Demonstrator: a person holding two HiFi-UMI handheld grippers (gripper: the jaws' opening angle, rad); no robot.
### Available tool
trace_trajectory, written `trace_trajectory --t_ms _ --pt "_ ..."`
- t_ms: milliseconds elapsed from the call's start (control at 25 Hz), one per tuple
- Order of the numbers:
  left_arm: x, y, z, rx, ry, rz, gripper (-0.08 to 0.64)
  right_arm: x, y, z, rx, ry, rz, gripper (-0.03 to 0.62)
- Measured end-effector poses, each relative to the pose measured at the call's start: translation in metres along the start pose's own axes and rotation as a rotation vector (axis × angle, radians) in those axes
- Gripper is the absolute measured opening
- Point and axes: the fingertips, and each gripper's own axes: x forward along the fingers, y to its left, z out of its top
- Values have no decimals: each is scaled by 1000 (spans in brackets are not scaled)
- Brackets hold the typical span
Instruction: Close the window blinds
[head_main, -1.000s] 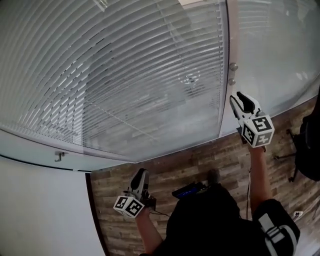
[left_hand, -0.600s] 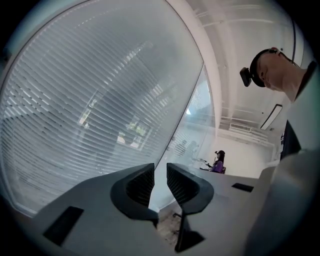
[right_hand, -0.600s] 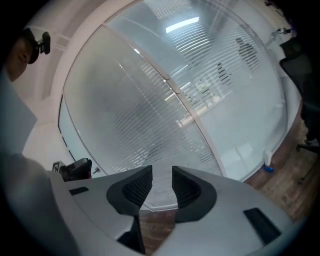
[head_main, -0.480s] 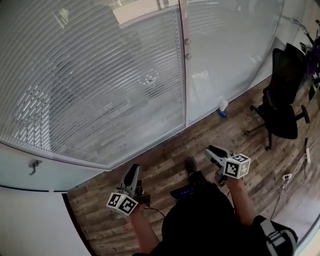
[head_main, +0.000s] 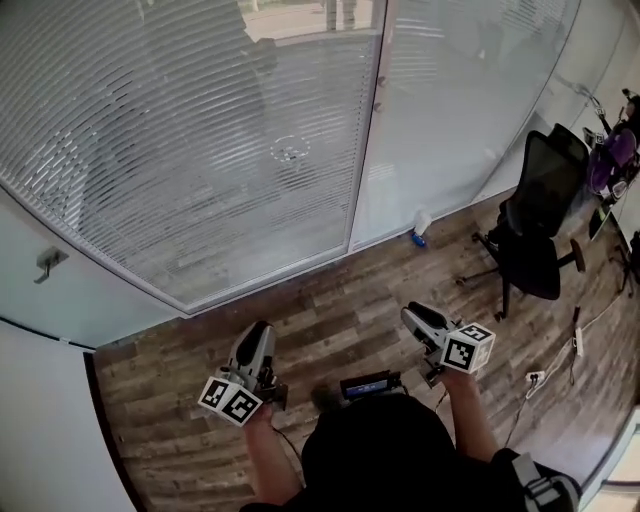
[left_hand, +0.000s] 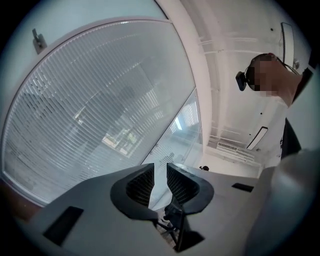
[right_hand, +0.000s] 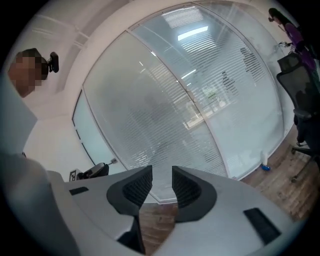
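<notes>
BLINDS (head_main: 200, 150): in glass wall ahead, well apart from grippers | LEFT gripper (head_main: 257, 332): jaws slightly apart, empty | RIGHT gripper (head_main: 411, 316): same | HANDLING: slats likely light, thin, sealed behind glass; grip frame knob (head_main: 380, 81), probably small, stiff, slippery.

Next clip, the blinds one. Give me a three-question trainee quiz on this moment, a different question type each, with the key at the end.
1. True or false: the right gripper is clamped on a blind cord.
2. What stands at the foot of the glass wall? A) a small white bottle B) a bucket C) a ladder
3. Fill in: in the head view, the black office chair stands towards the ___ edge.
Key: 1 false, its jaws are apart with nothing between them; 2 A; 3 right.
</notes>
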Motion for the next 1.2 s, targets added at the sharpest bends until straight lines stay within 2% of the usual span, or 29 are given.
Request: trace_trajectory --t_ms 200,360,600,800,920,1040,1200 --pt "-17 -23 3 44 -30 40 89 -13 33 20 -64 -35 131 130" --pt "-17 -62 -23 60 7 59 89 -63 21 14 -78 -47 149 130" --pt "-32 -139 -76 86 71 75 89 -148 -30 -30 5 -26 114 130" --pt "-70 -189 -112 135 106 141 78 -190 -37 -73 41 32 189 130" --pt "-94 -215 -131 137 145 198 71 -205 -35 -90 45 70 231 130" --pt "-108 -235 -130 164 158 216 70 -219 -24 -89 43 48 268 130" --pt "-105 -261 -111 217 137 174 66 -233 -16 -77 30 -10 274 130"
